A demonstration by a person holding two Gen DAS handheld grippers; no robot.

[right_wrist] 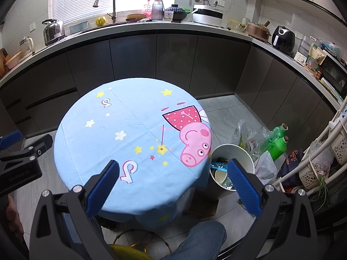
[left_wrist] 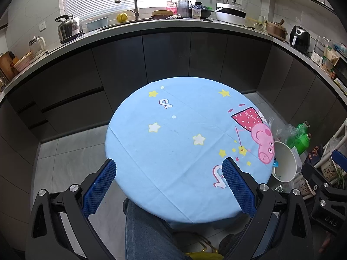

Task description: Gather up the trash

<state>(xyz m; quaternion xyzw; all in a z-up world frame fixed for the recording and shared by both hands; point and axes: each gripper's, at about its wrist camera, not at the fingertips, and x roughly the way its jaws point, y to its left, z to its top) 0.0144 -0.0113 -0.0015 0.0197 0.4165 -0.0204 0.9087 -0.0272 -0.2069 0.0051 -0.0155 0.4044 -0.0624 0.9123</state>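
Note:
A round table under a light blue cartoon-pig cloth (left_wrist: 173,143) (right_wrist: 130,134) fills both views, and nothing lies on it. A white paper bucket (right_wrist: 243,151) (left_wrist: 286,162) stands on the floor at the table's right edge, with a paper cup (right_wrist: 220,176) and shiny wrappers inside. My left gripper (left_wrist: 169,166) hangs open over the table's near edge, holding nothing. My right gripper (right_wrist: 173,166) is open too, over the near right edge, its right finger (right_wrist: 243,184) in front of the bucket. The other gripper's black body (right_wrist: 19,162) (left_wrist: 325,197) shows at each view's side.
Two green bottles (right_wrist: 277,140) and crumpled plastic bags (right_wrist: 251,138) lie on the floor beyond the bucket. A white rack with baskets (right_wrist: 321,162) stands at the right. Dark cabinets and a cluttered worktop (right_wrist: 151,26) curve behind. A jeans-clad leg (left_wrist: 147,231) is under the table's near edge.

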